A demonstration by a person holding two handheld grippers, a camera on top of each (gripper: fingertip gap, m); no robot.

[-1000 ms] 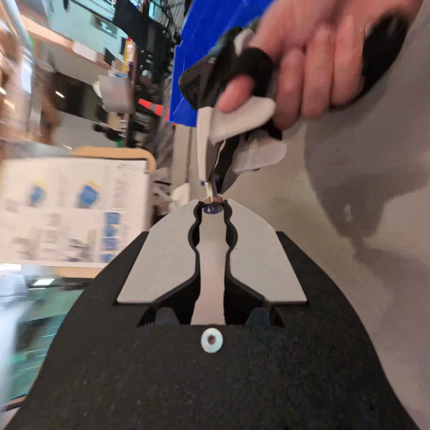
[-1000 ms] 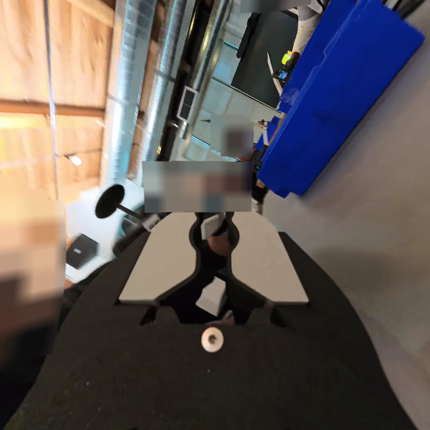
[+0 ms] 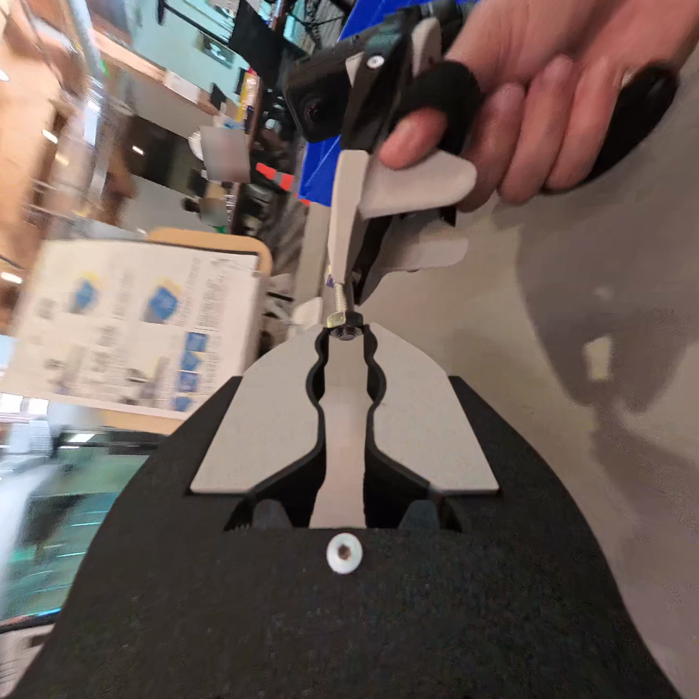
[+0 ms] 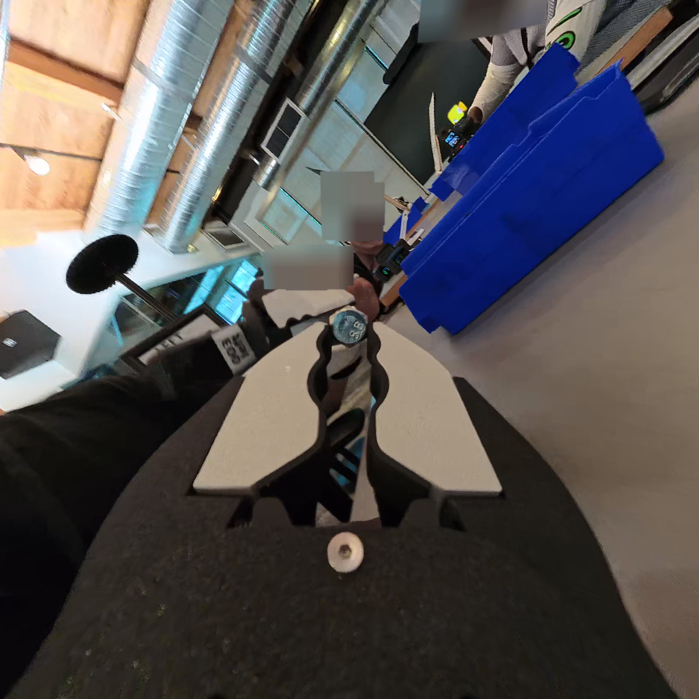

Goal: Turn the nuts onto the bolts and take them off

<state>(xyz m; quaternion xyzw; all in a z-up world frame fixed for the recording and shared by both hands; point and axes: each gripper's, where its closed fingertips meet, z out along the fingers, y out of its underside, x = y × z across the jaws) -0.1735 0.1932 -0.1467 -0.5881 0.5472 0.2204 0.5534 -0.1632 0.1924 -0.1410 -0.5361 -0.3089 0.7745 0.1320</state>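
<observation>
Left gripper [image 3: 345, 334] closed at the tips on a nut [image 3: 343, 320] – threaded onto the end of a bolt [image 3: 342, 296]. Right gripper [image 4: 348, 333] clamped on the bolt's hexagonal head, facing the left one tip to tip, held by a hand [image 3: 559, 98]. Both raised above a grey table [image 3: 567, 397]; blue bins [image 4: 529, 234] behind. Nut's depth on the thread hard to judge – blurred.

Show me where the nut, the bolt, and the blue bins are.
nut [image 3: 342, 320]: left wrist view, its hex side.
bolt [image 4: 348, 326]: right wrist view, its hex head.
blue bins [image 4: 529, 234]: right wrist view, the near bin's side wall.
</observation>
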